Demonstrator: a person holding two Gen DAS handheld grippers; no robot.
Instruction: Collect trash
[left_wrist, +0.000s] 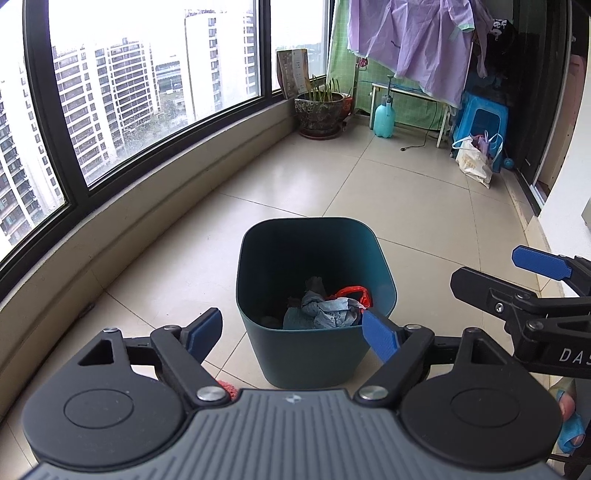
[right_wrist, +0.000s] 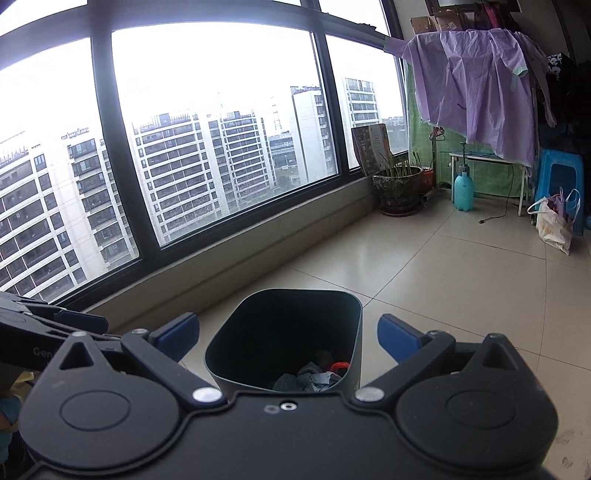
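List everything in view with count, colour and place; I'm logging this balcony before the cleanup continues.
bin: 1, dark teal, on floor, centre
trash: crumpled blue-grey and red pieces, inside bin
plant pot: 1, mottled dark, window corner
sprayer bottle: 1, light blue, under white table
stool: 1, blue, far right
shopping bag: 1, white, beside stool
gown: 1, lilac, hanging
left gripper: blue pads, open
right gripper: blue pads, open
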